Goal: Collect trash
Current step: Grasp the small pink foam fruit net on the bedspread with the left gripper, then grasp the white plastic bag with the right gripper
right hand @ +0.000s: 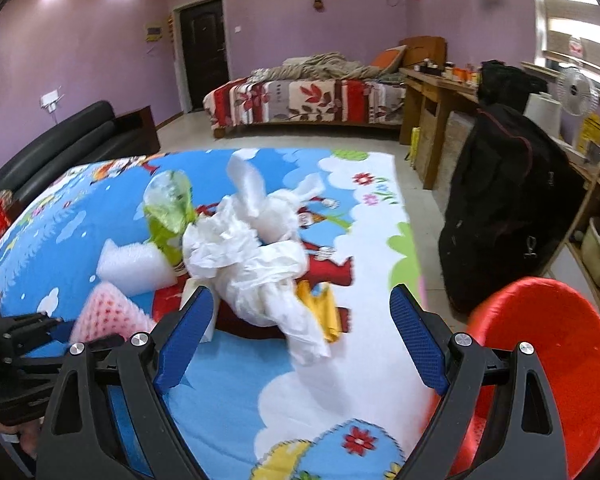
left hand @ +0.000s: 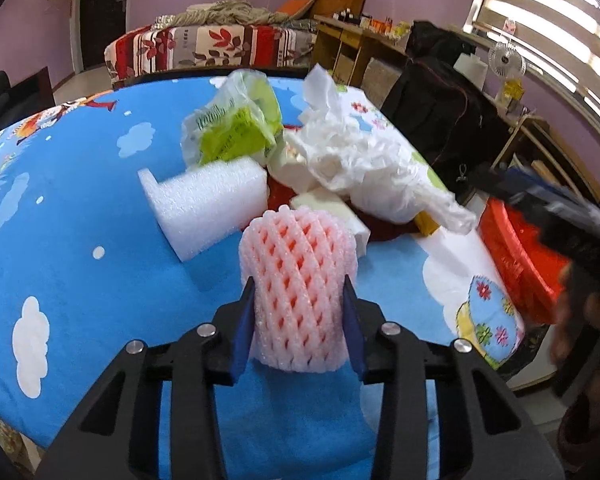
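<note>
A: Status of the left gripper?

B: Its jaws are pressed against both sides of the pink foam fruit net. The net stands upright on the blue cartoon tablecloth, at the near edge of the trash pile.

A: And the right gripper?

B: Jaws spread wide, nothing between the pads. It hovers over the table, pointed at the crumpled white plastic bag in the middle of the pile. No contact with it.

A: Remaining items on the cloth?

B: A white foam block lies just behind and left of the net. A green and clear wrapper sits behind the block, touching the white bag. A yellow package shows partly under the bag.

A: Container?

B: A red basket stands on the floor beside the right edge of the table.
</note>
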`<state>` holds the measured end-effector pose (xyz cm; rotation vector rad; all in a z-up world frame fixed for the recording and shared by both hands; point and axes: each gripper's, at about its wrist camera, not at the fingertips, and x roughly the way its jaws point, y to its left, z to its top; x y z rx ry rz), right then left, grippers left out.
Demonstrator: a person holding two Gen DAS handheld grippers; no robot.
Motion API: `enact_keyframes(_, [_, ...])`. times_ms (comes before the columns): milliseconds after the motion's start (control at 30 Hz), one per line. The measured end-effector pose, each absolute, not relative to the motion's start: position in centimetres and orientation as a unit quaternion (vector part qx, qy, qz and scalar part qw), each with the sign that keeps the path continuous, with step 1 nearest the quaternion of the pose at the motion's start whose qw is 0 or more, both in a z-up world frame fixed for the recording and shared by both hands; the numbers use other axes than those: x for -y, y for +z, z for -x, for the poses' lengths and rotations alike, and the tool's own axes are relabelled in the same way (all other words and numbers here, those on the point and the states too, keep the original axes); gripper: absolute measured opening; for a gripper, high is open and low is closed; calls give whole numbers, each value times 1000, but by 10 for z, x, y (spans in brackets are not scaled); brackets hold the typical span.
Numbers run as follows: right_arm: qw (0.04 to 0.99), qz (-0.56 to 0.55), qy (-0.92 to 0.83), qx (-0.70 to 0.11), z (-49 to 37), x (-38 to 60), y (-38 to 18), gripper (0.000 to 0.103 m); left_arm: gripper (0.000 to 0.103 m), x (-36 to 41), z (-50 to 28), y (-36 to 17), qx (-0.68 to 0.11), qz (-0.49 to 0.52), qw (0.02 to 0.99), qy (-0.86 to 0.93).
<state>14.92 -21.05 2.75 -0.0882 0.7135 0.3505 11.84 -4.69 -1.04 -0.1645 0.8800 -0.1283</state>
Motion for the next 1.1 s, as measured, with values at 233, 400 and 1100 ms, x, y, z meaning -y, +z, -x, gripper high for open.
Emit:
enact_keyframes(233, [914,60,181,-359,-170,184,10,85,38,40,-112,9,-393,90,914,-50])
enact_keyframes(400, [907,73,185,-372,-186,171,-4,85,38,36,-110,14,-382,93,918,-38])
enact_keyframes(1100, [886,60,196,-415,-174,183,-24,31,38,34,-106,9,-378,96,920,-32])
